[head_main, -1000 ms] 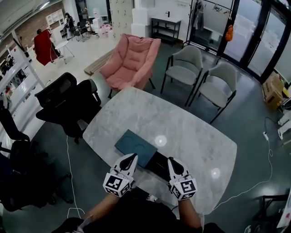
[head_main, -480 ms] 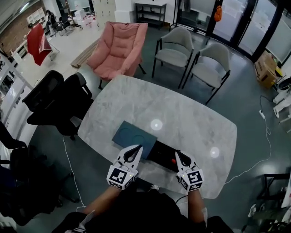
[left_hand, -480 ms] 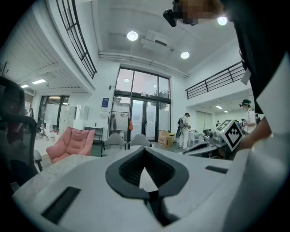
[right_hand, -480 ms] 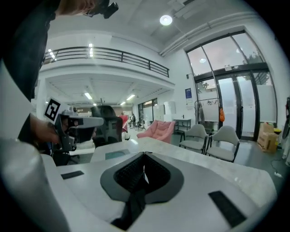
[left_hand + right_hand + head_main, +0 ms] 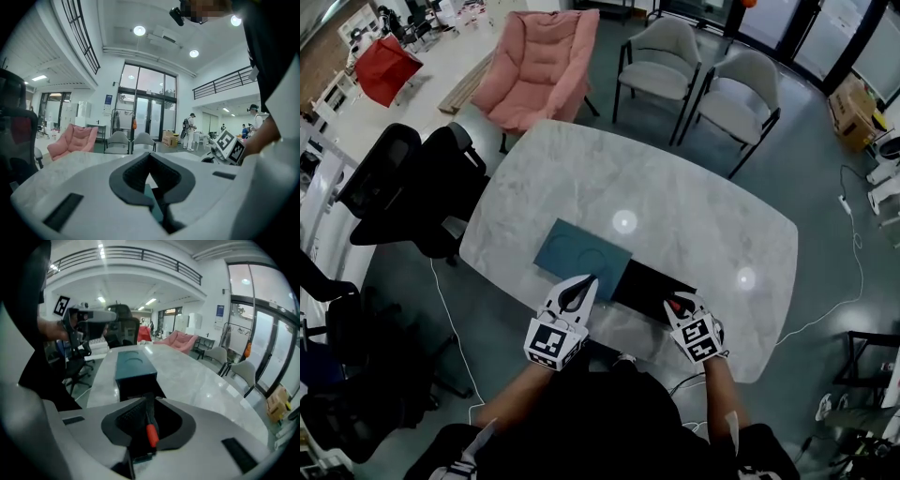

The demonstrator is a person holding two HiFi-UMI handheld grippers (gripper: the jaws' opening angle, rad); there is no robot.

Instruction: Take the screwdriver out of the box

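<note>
Right hand-held gripper [image 5: 146, 404] opening around screwdriver [image 5: 151, 434], per its view; left hand-held gripper [image 5: 150, 160] clenched.

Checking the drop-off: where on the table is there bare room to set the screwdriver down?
The table's whole far half, beyond the lid and box, is bare, as is its right end past the box. The near edge is crowded: lid and box lie side by side there.

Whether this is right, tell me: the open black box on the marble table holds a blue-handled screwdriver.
Not quite. The open black box on the marble table holds a red-handled screwdriver, not a blue-handled one; the right gripper view shows it.
</note>
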